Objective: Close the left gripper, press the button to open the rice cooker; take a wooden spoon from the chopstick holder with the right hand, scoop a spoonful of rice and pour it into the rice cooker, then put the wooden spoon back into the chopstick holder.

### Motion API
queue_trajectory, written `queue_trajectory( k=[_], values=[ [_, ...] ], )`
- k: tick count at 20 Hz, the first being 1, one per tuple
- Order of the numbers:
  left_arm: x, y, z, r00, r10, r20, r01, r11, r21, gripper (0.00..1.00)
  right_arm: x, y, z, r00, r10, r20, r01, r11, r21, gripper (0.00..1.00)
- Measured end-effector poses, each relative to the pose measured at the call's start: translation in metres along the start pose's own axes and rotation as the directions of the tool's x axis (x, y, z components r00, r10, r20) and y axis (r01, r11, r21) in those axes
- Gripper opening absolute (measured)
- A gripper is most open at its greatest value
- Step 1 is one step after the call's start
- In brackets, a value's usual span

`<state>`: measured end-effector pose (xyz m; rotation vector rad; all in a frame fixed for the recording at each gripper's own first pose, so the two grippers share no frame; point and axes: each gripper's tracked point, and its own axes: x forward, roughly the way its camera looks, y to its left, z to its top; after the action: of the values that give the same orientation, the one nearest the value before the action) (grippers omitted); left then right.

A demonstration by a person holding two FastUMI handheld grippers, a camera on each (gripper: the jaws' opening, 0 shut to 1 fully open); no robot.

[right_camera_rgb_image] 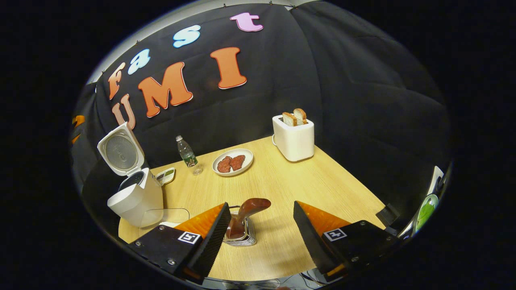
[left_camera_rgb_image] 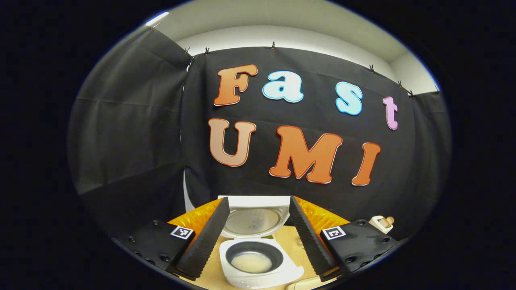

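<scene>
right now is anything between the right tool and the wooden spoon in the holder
Nothing visible stands in the way. In the right gripper view the right tool is open, and the wooden spoon stands in the chopstick holder just ahead, nearer its left finger. Only bare table lies around it; the rice cooker sits off to the left.

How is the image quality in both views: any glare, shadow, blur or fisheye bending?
Left gripper view: sharp, strong fisheye bulge; the open rice cooker is evenly lit, its raised lid faintly shiny.
Right gripper view: sharp; the table edges bow, the toaster and wooden spoon cast soft shadows, no harsh glare.
</scene>
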<state>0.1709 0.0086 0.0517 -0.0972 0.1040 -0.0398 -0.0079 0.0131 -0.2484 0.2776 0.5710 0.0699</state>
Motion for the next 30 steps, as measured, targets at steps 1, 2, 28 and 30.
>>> queue_trajectory(
  k=[1,2,28,30],
  values=[
    [0.015,-0.001,0.008,1.0,-0.004,-0.004,0.004,1.0,-0.007,1.0,-0.003,-0.001,0.003,1.0,-0.008,0.014,0.008,1.0,-0.001,0.95],
    [0.029,-0.001,0.014,1.0,-0.007,0.001,0.007,1.0,-0.007,0.99,-0.006,-0.002,0.007,1.0,-0.016,0.026,0.016,1.0,-0.007,0.95],
    [0.21,0.038,-0.107,0.947,0.072,-0.312,-0.04,0.993,0.107,1.0,-0.031,-0.004,0.074,0.977,-0.16,0.143,0.158,0.987,0.023,0.95],
    [0.204,0.036,-0.108,0.942,0.068,-0.328,-0.039,0.995,0.095,1.0,-0.037,0.003,0.093,0.973,-0.151,0.177,0.147,0.988,0.035,0.95]
  ],
)
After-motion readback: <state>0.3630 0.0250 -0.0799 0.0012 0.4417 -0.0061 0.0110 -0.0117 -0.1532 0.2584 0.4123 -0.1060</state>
